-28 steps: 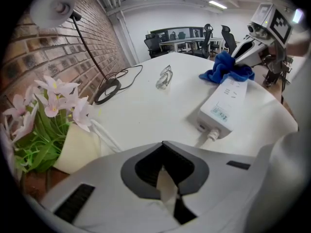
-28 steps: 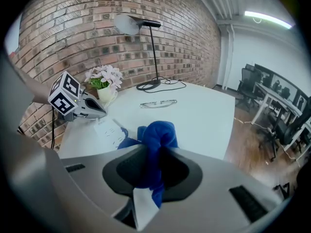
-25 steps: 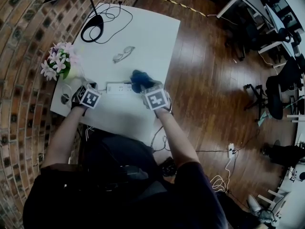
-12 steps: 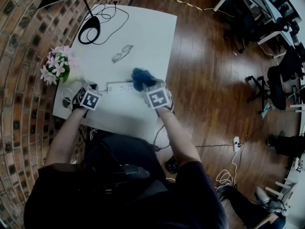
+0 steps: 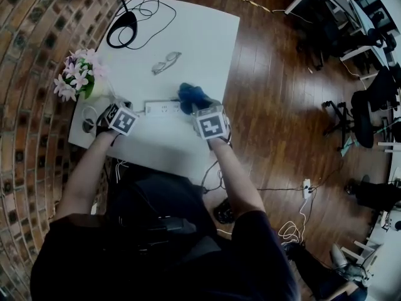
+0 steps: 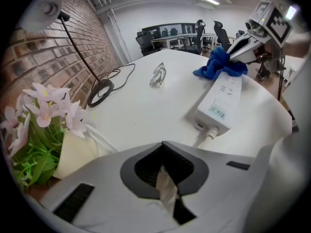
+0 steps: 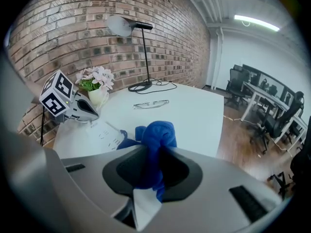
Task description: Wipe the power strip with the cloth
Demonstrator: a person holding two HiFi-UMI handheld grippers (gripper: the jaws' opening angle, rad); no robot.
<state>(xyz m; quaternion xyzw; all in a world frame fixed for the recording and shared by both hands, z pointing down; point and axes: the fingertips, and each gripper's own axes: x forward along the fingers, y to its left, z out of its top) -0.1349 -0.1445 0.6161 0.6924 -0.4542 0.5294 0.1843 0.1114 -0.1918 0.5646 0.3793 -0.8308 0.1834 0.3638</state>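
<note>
Now the jaws of the right gripper pinch the bunched blue cloth atop one end of the white strip; the left gripper, jaws closed and empty, sits near its corded end.

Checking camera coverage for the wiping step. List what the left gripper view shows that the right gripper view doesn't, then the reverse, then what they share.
Only the left gripper view: the power strip along its whole length with its cord, and the right claw seen from outside.
Only the right gripper view: the left claw, the wooden floor, and the blue cloth pinched between the right claw's own jaws.
Both: blue cloth, power strip, glasses, desk lamp, pink flowers, white table.
</note>
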